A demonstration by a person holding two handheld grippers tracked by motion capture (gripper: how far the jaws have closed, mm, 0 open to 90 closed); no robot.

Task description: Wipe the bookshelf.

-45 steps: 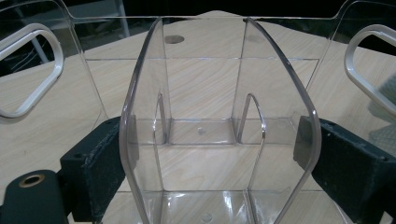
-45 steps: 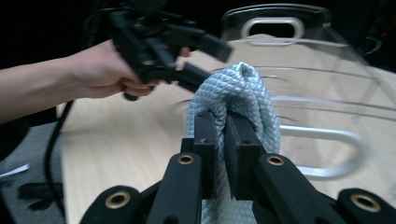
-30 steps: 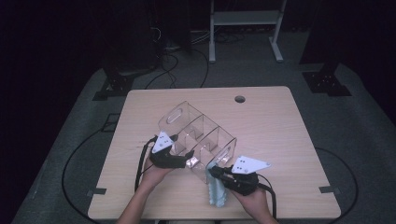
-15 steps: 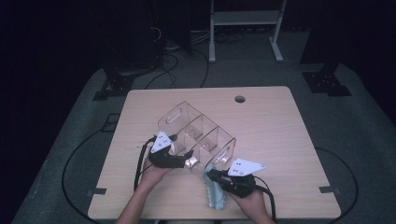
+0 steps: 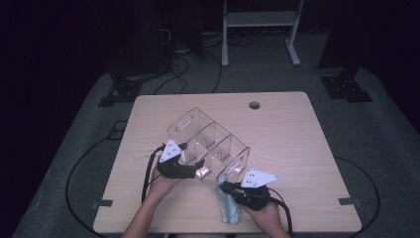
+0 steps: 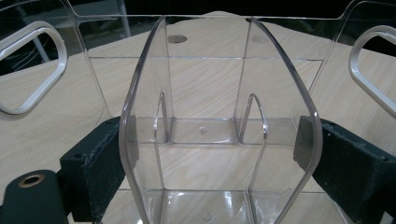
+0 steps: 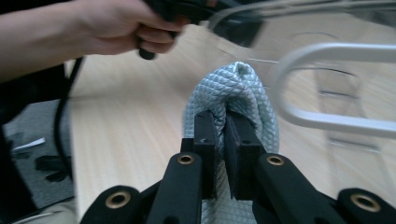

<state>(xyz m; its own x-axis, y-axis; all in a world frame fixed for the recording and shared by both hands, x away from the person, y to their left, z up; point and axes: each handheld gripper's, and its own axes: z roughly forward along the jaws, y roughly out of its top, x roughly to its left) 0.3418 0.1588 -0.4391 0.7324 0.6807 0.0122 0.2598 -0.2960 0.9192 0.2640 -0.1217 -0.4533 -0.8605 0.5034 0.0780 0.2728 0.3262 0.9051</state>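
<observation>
On the pale wooden worktop [image 5: 297, 148], a clear plastic organizer [image 5: 208, 141] with inner dividers and a cut-out handle at each end sits slantwise near the middle, running from about 10 o'clock to about 4 o'clock in the high view. At its 7 o'clock side the left tongs [image 5: 198, 168] reach in against its long wall, held by the person's left hand [image 5: 161, 183]. In the left gripper view, the left tongs [image 6: 219, 158] stand wide, one black padded jaw on each outer side of a curved divider section of the organizer [image 6: 219, 93], both pads pressed against the clear plastic, so the organizer is gripped across that section. Wood grain shows through its floor and walls, and the white-edged handle openings show at 9 and 3 o'clock.

At the worktop's near edge, around 6 o'clock from the organizer, the right tongs [image 5: 224, 187] sit close to the organizer's near end, with the right hand [image 5: 270, 218] behind them. Their jaws are pinched nearly together on a light blue quilted cloth [image 5: 229, 206], which trails toward the worktop's near edge. In the right gripper view, the cloth [image 7: 243, 93] bulges up in a fold over the right tongs [image 7: 227, 135], with the organizer's handle loop just beside it at 3 o'clock.
</observation>
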